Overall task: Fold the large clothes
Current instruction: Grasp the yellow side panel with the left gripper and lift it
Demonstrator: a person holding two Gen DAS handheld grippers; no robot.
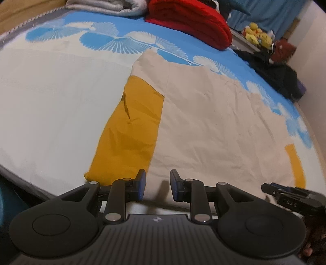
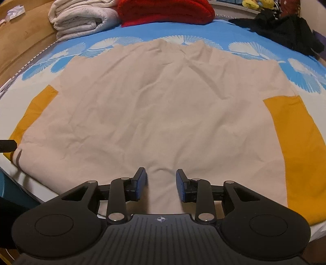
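Note:
A large cream shirt (image 2: 163, 106) with mustard-yellow sleeves lies flat on the bed, collar end far, hem near me. It also shows in the left wrist view (image 1: 214, 126). Its left sleeve (image 1: 130, 130) runs along the body; the right sleeve (image 2: 299, 142) lies at the right. My left gripper (image 1: 158, 185) is open over the hem's left corner, by the sleeve cuff. My right gripper (image 2: 161, 184) is open over the middle of the hem, holding nothing. The right gripper also shows at the right edge of the left wrist view (image 1: 289, 195).
The bed has a blue and white fan-pattern sheet (image 2: 254, 38). A folded white blanket (image 2: 81, 18) and a red one (image 2: 165, 10) lie at the head. Dark clothes (image 2: 285, 30) and yellow plush toys (image 1: 257, 36) sit at the far right. The bed's edge is just below the grippers.

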